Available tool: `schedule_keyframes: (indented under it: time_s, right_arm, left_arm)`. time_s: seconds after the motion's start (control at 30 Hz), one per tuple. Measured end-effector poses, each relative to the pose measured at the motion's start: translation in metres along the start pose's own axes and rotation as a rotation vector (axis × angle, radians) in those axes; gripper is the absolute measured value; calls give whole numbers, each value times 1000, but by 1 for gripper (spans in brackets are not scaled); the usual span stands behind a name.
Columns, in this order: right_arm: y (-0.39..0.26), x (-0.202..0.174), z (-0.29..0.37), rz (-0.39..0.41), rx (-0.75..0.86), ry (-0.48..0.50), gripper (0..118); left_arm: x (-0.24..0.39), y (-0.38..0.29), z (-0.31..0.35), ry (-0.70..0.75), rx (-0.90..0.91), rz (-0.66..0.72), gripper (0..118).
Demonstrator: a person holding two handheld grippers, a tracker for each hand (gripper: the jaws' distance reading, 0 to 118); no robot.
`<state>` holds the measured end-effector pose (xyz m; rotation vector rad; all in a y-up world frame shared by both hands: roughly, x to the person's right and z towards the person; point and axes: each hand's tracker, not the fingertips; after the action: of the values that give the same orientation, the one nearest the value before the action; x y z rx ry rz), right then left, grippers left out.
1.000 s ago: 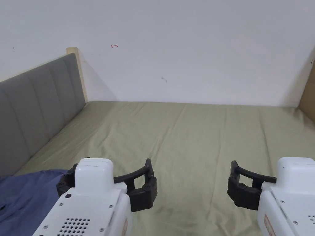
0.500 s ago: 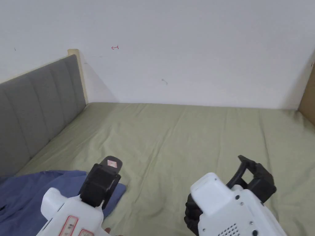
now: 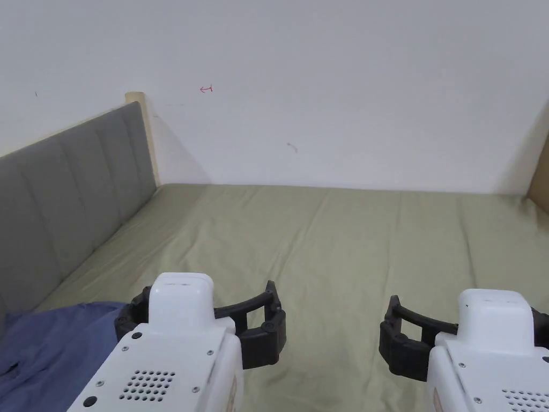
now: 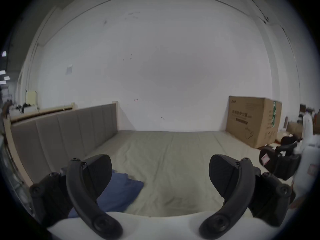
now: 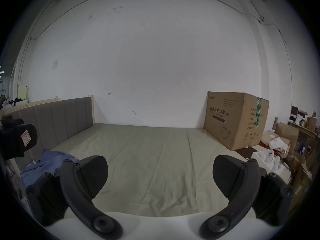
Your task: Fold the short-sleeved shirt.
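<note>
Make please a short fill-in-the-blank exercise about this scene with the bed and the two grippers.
1. The blue shirt lies crumpled near the grey ____.
2. The jaws of the left gripper stand ____.
3. The right gripper holds ____.
4. The bed sheet is ____ in colour.

Missing words: headboard; open; nothing; green

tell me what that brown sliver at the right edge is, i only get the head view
observer: a large cardboard box, standing at the right end of the bed, against the wall.
operator: is the blue shirt laid flat
observer: no, the blue shirt lies crumpled beside the grey headboard.
operator: either gripper holding anything
observer: no, the left gripper and the right gripper both have their jaws wide apart with nothing between them.
</note>
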<state>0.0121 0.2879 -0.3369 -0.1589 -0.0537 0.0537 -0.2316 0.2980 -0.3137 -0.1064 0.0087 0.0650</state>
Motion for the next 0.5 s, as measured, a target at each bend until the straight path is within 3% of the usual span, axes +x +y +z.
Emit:
schedule_keyframes:
  time_s: [0.1, 0.13, 0.17, 0.2, 0.23, 0.27, 0.3, 0.37, 0.5]
  right_arm:
    - [7, 3, 2, -28, -15, 10, 118]
    - [7, 1, 3, -19, -8, 0, 115]
    - [7, -1, 5, 7, 10, -20, 104]
    - [7, -2, 7, 16, 24, -22, 79]
    - [7, -3, 6, 20, 19, -14, 37]
    - [7, -5, 6, 16, 19, -18, 6]
    - [7, -5, 5, -6, 7, -44, 6]
    - [7, -1, 2, -19, -16, -1, 6]
    - [6, -4, 1, 24, -20, -23, 0]
  left_arm:
    - [-2, 3, 1, -3, 3, 2, 107]
    - [0, 4, 3, 1, 5, 1, 92]
    - [1, 4, 5, 6, 14, -3, 56]
    - [0, 5, 6, 8, 29, -8, 24]
    - [1, 6, 6, 22, 34, -17, 2]
    - [2, 6, 5, 49, 37, -37, 1]
    - [1, 6, 7, 82, 48, -45, 0]
    - [-5, 6, 6, 9, 41, -18, 0]
    - [-11, 8, 7, 49, 31, -18, 0]
